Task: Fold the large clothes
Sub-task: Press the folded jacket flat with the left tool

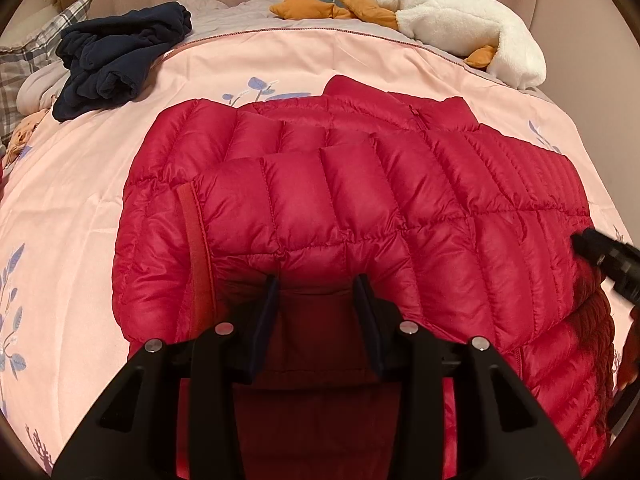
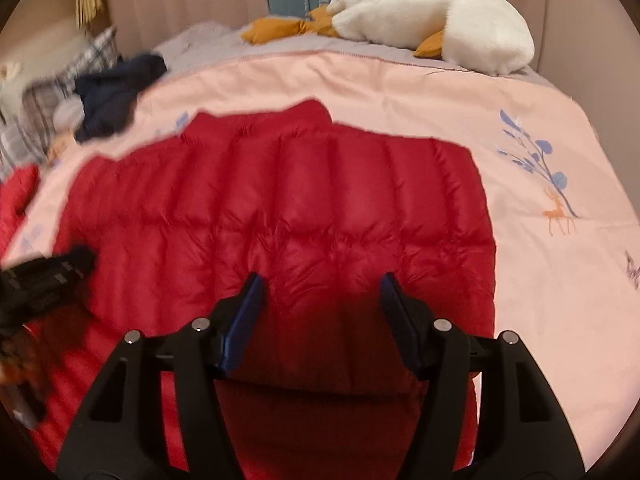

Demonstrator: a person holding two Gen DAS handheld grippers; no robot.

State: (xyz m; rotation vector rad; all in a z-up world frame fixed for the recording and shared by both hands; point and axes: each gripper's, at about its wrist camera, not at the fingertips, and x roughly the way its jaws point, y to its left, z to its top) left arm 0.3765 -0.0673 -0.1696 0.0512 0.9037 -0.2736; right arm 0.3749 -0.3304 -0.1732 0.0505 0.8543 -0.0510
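The left gripper (image 1: pixel 316 284) is seen nearest in its own view, its two black fingers held partly apart with a fold of the red quilted puffer jacket (image 1: pixel 340 200) bulging between them; whether the pads actually pinch the fabric cannot be told. The right gripper (image 2: pixel 320 284) is set wider, its blue-padded fingers standing either side of the jacket's near edge, and no firm grip is shown there either. In the left view the right gripper's black tip is glimpsed at the jacket's right side. The jacket is spread across the pink bedspread printed with blue leaves (image 1: pixel 80 200), one sleeve folded over its body. Farther back, a crumpled navy garment (image 1: pixel 116 56) is lain near a plaid pillow (image 1: pixel 24 60), and a white plush goose with orange feet (image 1: pixel 460 24) is rested by the wall
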